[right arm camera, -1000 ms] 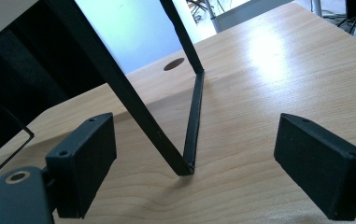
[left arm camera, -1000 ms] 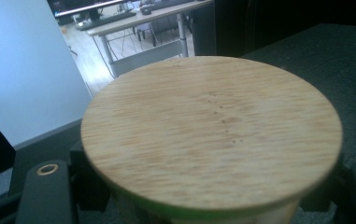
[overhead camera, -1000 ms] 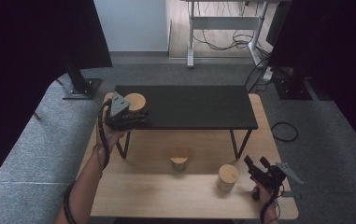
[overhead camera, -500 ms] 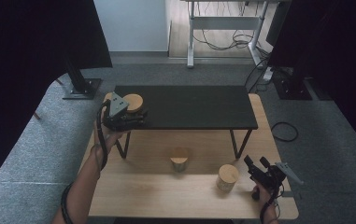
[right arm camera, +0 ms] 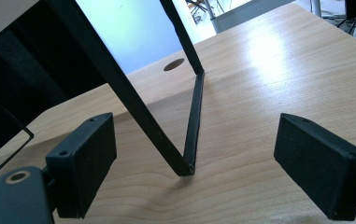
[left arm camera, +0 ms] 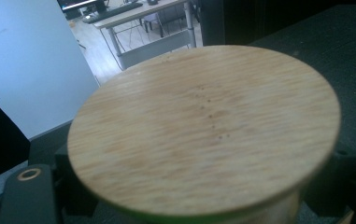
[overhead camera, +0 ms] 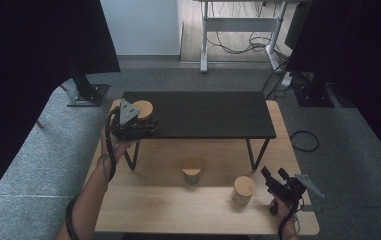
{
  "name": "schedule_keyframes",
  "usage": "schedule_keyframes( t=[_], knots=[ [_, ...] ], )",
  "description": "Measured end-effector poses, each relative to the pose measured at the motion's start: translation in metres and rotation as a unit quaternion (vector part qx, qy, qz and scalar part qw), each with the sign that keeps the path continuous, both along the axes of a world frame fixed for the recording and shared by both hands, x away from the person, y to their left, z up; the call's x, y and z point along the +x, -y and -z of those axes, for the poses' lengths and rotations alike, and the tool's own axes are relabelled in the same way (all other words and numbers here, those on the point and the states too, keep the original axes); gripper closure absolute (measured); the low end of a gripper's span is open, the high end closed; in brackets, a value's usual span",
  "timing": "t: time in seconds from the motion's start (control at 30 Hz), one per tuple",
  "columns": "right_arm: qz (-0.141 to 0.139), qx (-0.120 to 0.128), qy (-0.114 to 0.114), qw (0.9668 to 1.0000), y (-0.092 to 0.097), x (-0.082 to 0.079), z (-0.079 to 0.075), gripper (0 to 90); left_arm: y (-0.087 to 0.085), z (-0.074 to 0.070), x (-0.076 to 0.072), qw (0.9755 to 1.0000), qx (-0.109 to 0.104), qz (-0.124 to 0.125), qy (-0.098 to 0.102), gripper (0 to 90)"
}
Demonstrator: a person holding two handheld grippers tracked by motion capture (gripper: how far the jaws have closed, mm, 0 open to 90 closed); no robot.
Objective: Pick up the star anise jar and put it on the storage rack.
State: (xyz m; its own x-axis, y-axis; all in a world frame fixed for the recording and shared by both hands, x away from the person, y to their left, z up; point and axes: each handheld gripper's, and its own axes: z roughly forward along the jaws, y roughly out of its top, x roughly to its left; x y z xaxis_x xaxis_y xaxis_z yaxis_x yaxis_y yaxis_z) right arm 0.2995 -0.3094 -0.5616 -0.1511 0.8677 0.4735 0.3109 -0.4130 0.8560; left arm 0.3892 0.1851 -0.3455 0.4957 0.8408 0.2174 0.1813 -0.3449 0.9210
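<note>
A round jar with a bamboo lid (overhead camera: 144, 109) stands on the left end of the low black shelf (overhead camera: 213, 112). My left gripper (overhead camera: 144, 123) reaches around it from the near side. In the left gripper view the lid (left arm camera: 203, 126) looms close, with a black finger (left arm camera: 28, 196) low on either side. The jaws have just been opening and the jar is still between them, no longer pinched. My right gripper (overhead camera: 274, 176) rests at the front right of the wooden table (overhead camera: 168, 210). It is open with nothing between its pads (right arm camera: 82, 163).
Two more bamboo-lidded jars stand on the table, one in the middle (overhead camera: 192, 170) and one (overhead camera: 243, 190) just left of my right gripper. The shelf's thin black leg (right arm camera: 194, 116) angles down ahead of the right jaws. Grey carpet surrounds the table.
</note>
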Motion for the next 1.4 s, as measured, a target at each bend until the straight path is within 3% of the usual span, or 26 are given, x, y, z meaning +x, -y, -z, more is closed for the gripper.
schedule_keyframes(
  t=[0.27, 0.67, 0.87, 1.4],
  knots=[
    [-0.001, -0.001, -0.001, 1.0000, 0.000, 0.001, 0.000, 12.5, -0.009, 0.004, -0.006, 0.9996, -0.024, 0.015, -0.006, 9.0],
    [0.000, 0.000, -0.001, 1.0000, 0.000, 0.000, 0.000, 12.5, -0.020, 0.006, -0.025, 0.9984, -0.049, 0.027, 0.001, 7.1],
    [0.001, -0.001, -0.001, 1.0000, -0.001, 0.000, 0.000, 12.5, -0.023, 0.008, -0.035, 0.9987, -0.043, 0.026, 0.009, 7.1],
    [0.002, 0.001, 0.000, 1.0000, 0.000, 0.000, 0.000, 12.4, -0.035, 0.022, -0.062, 0.9982, -0.054, 0.021, 0.013, 7.4]
  ],
)
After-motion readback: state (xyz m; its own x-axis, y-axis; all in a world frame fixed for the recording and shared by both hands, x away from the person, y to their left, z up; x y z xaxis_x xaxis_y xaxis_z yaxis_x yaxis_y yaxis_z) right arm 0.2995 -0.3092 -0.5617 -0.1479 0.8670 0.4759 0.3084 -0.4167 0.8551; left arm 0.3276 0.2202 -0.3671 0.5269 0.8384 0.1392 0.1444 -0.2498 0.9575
